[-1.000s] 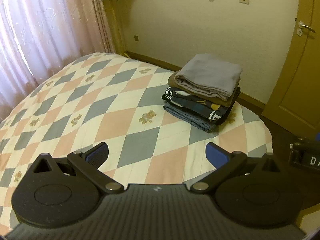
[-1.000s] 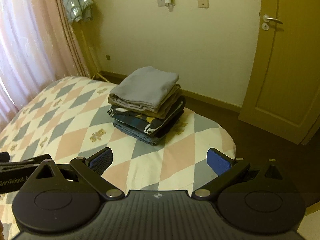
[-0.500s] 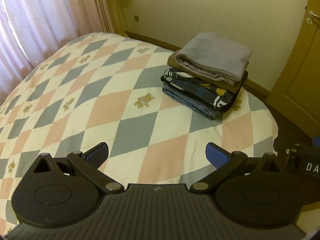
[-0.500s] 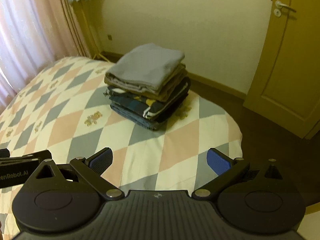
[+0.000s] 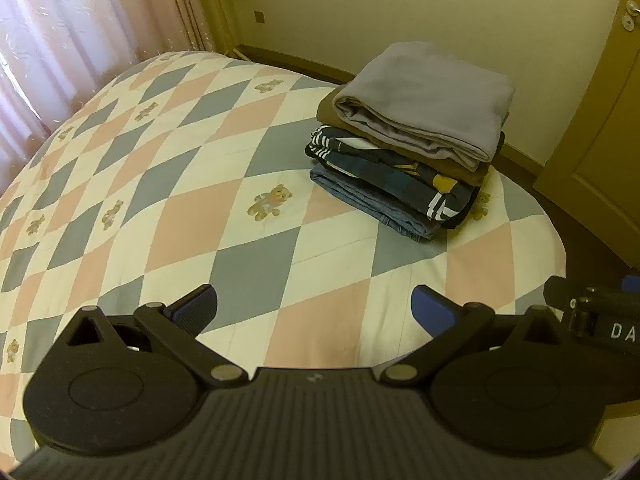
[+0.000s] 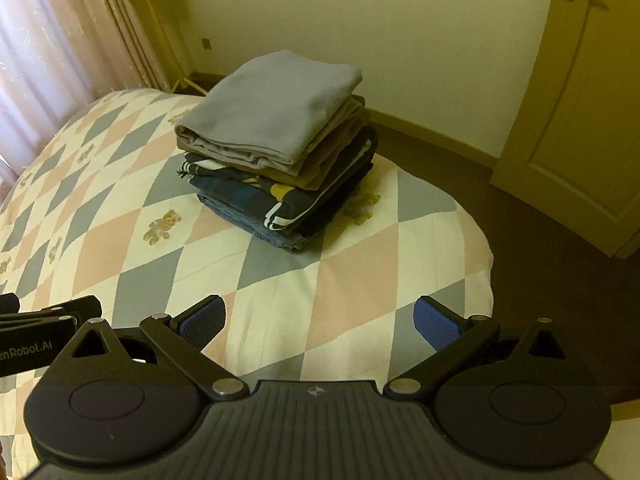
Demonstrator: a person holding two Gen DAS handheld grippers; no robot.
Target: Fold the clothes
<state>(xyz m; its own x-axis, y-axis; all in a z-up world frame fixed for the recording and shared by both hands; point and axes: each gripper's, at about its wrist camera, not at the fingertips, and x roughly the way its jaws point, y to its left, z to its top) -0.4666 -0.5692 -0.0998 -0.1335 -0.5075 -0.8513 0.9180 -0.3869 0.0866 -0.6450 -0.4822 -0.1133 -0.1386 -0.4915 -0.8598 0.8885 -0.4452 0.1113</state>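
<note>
The bed, under a quilt of pink, grey and cream diamonds with small bear motifs, fills both views. My left wrist view takes in more of its far-left expanse and the pink curtain along that side. My right wrist view shows more of the brown floor off the bed's right edge and the door with its handle, which the left view cuts to a strip.

The stack of folded clothes sits on the bed near its far right corner, well ahead of both grippers. Its top layer is a grey garment, folded flat with rolled edges facing me; beneath it lies a brown piece, then dark patterned items with white stripes, then blue denim at the base.

My left gripper hangs above the quilt, jaws spread wide, holding nothing. My right gripper is likewise spread and empty.
</note>
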